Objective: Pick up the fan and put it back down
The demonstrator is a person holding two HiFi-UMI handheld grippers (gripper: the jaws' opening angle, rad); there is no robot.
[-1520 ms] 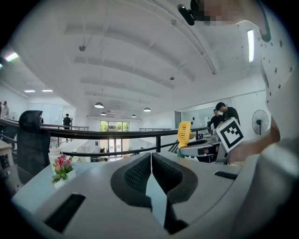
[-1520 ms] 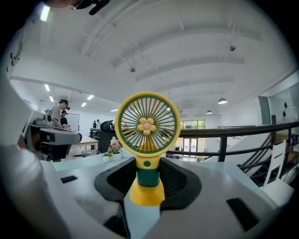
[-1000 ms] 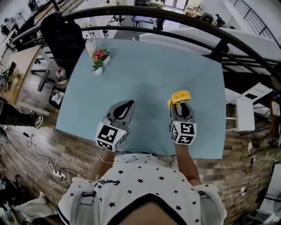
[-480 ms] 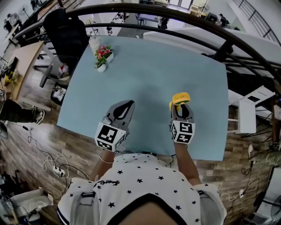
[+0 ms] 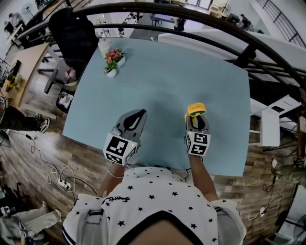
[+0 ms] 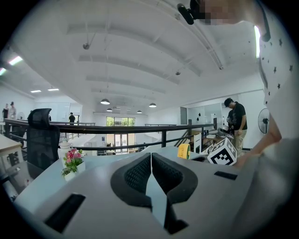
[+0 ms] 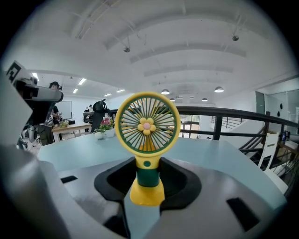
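Yellow fan (image 7: 147, 128) clamped in right tool (image 7: 148, 167); head view hides grip; left tool (image 6: 151, 161) closed.

Bright, even light; fisheye-warped edges

A pale blue table (image 5: 167, 72) stands on a wood-plank floor (image 5: 28, 158), with a curved black railing (image 5: 191, 13) along its far side. A black office chair (image 5: 71, 38) sits at the table's far left corner, near a wooden desk (image 5: 21, 67). Cables and a power strip (image 5: 61, 183) lie on the floor. The white arched ceiling (image 6: 140, 46) carries round lamps (image 6: 105, 101). Daylight comes through glazed doors (image 6: 117, 123) at the far end.
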